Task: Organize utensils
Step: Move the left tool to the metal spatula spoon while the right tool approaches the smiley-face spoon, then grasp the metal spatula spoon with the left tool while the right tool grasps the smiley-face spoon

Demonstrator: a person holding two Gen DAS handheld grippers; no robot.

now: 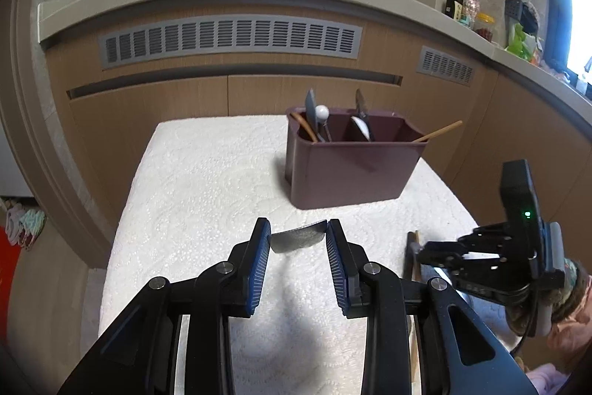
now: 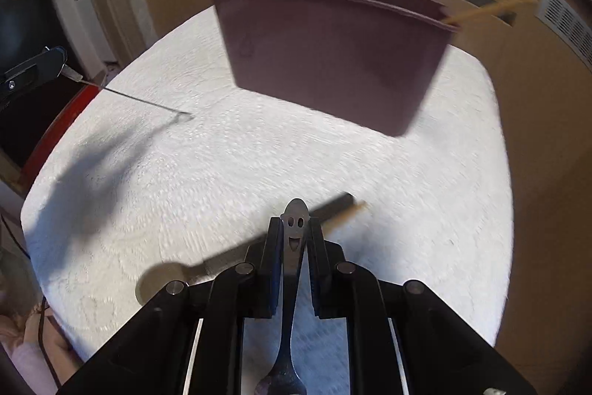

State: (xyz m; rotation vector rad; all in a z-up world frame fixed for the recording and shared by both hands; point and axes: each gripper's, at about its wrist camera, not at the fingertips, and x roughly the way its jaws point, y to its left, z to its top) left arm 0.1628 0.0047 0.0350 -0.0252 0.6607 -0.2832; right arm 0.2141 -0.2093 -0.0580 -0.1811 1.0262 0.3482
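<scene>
A burgundy utensil holder (image 1: 351, 173) (image 2: 333, 62) stands at the far side of the white-covered table (image 1: 185, 191). Several utensils sit in its compartments, and a wooden stick (image 1: 440, 130) leans out at the right. My left gripper (image 1: 298, 225) is shut on a flat metal utensil (image 1: 298, 241); the right wrist view shows it edge-on (image 2: 148, 102), its tip near the cloth. My right gripper (image 2: 295, 228) is shut on a metal utensil with a smiley-face handle (image 2: 294, 232), whose head hangs below. In the left wrist view the right gripper (image 1: 420, 252) is low at the right.
A dark-handled utensil (image 2: 333, 204) and a wooden stick (image 2: 347, 213) lie blurred on the cloth just beyond my right gripper. Wooden cabinet fronts with grey vents (image 1: 229, 39) rise behind the table. A person's sleeve (image 1: 569, 313) is at the lower right.
</scene>
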